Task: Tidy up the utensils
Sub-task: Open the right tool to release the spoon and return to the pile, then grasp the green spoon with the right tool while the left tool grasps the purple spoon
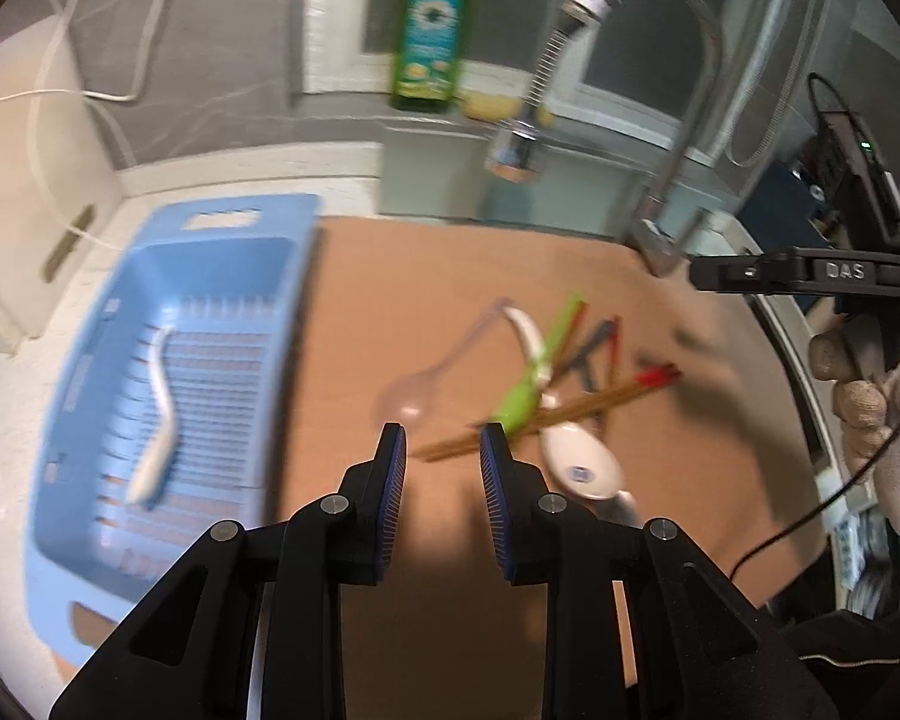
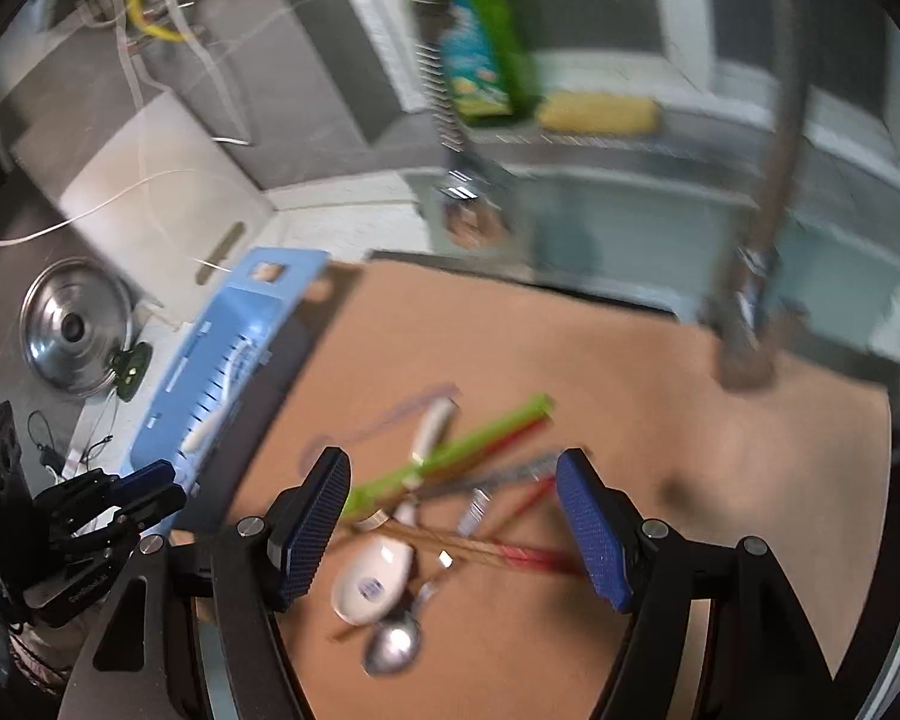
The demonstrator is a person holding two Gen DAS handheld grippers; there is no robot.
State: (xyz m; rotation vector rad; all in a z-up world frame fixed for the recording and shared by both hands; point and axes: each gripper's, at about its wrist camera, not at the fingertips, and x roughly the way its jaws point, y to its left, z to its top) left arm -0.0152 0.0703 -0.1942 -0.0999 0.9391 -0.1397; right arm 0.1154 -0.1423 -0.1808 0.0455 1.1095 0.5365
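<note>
left tool [image 1: 443, 441] released, empty | right tool [image 2: 453, 489] spread wide, empty, above utensil pile [image 2: 444, 504] (blurred) | white spoon [image 1: 157, 414] in blue tray [image 1: 90, 360]

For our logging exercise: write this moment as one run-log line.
left gripper: open, empty | right gripper: open, empty, above utensil pile | blue basket: one white spoon inside
</note>
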